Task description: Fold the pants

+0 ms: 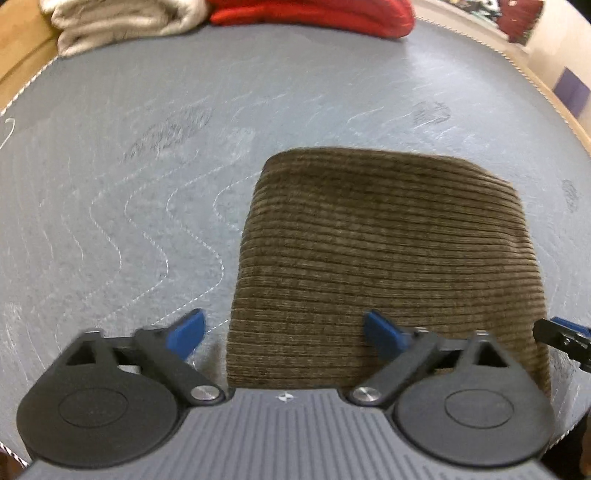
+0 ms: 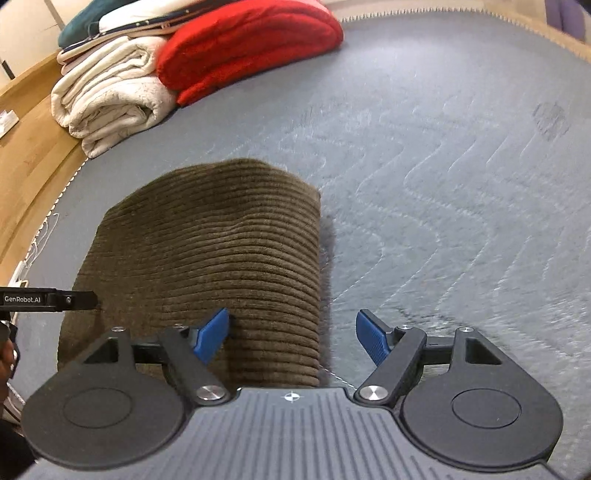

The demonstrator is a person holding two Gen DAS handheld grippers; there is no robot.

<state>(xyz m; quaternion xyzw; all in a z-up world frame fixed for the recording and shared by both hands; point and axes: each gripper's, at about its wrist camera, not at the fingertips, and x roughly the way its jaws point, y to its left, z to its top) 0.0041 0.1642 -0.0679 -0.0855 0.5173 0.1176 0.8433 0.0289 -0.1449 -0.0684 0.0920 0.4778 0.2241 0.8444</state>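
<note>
Your pants (image 1: 384, 266) already lie folded into a compact brown corduroy block at the centre of the frame on the grey quilted mat (image 1: 129, 177) — little looks left beyond tidying. Both your left gripper (image 1: 284, 332) and right gripper (image 2: 291, 334) stand spread wide, holding nothing — each straddles a near edge of the fabric

— How many pants on the mattress (image 2: 443, 155)?
— One brown corduroy pair (image 2: 221, 258), folded.
— And the pile at eleven o'clock?
— One red item (image 2: 251, 48), one cream blanket (image 2: 107, 99), at least two more on top, one teal (image 2: 88, 22).
— Grippers?
— Two, with two blue fingers (image 2: 212, 334) each.
</note>
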